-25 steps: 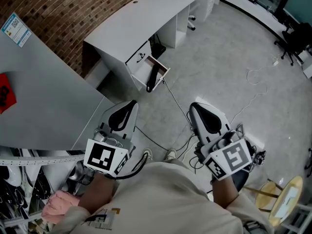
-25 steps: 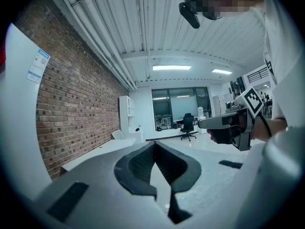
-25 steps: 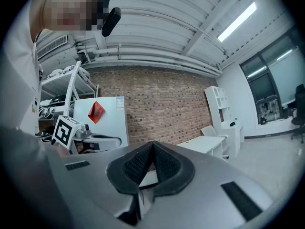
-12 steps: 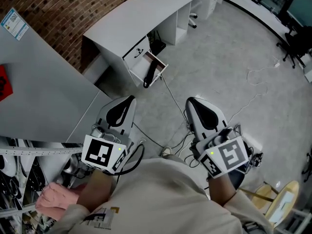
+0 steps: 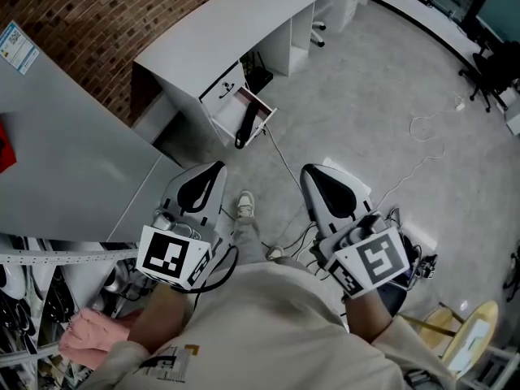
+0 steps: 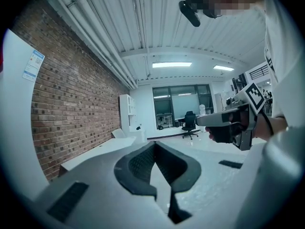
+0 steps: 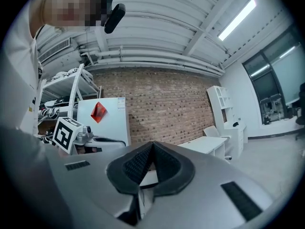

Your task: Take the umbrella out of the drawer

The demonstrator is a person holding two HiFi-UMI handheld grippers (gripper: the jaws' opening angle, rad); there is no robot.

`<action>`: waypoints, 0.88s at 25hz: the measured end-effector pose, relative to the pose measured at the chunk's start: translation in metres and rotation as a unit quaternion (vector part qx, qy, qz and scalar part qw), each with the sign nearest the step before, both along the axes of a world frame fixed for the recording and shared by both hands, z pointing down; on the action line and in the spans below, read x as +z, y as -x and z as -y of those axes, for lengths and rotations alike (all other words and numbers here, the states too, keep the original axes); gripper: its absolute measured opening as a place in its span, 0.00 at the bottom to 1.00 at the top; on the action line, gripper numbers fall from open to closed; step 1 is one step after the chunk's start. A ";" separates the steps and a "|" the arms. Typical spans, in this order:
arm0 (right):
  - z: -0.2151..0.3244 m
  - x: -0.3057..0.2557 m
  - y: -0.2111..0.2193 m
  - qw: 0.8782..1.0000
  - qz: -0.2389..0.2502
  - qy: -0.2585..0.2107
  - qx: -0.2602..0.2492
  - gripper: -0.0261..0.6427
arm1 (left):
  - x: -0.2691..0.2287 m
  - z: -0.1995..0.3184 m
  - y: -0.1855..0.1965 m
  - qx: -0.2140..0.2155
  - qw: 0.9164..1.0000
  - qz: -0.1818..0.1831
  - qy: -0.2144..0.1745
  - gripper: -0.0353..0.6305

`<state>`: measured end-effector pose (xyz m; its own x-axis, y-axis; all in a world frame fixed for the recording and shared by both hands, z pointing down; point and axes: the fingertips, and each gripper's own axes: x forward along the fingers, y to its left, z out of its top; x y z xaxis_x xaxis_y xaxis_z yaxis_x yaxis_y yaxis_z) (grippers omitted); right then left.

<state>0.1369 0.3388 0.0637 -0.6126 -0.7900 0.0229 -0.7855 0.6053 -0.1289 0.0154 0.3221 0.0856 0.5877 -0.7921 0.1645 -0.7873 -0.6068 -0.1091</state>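
Note:
A white desk [image 5: 219, 35] stands against the brick wall, well ahead of me. Its drawer [image 5: 237, 104] is pulled open, and a black folded umbrella [image 5: 248, 124] pokes out over the drawer's front edge. My left gripper [image 5: 216, 169] and right gripper [image 5: 309, 171] are held side by side at waist height, pointing towards the desk and far short of it. Both are shut with nothing between the pads. The left gripper view shows its pads [image 6: 143, 163] meeting, with the right gripper [image 6: 224, 120] beside it. In the right gripper view its pads [image 7: 138, 165] are closed too.
A cable [image 5: 280, 161] runs across the floor from the drawer to my feet; a shoe [image 5: 244, 205] shows between the grippers. A large grey panel [image 5: 73, 153] and a rack [image 5: 49, 299] stand at left. An office chair [image 5: 491, 71] and more cable [image 5: 422, 124] lie at right.
The person has stepped forward: a shoe now shows between the grippers, and the desk has shifted slightly up and left in the head view. Both grippers stay shut.

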 end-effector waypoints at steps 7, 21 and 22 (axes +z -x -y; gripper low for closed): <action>0.021 0.007 0.005 1.000 -0.011 0.011 -0.013 0.05 | 0.001 0.023 0.003 -0.003 1.000 -0.009 0.001 0.06; 0.096 0.025 0.039 0.999 -0.021 0.032 -0.020 0.05 | 0.019 0.094 0.036 -0.008 1.000 -0.012 0.020 0.06; 0.104 0.027 0.042 0.999 -0.022 0.034 -0.019 0.05 | 0.021 0.102 0.040 -0.006 1.000 -0.013 0.022 0.06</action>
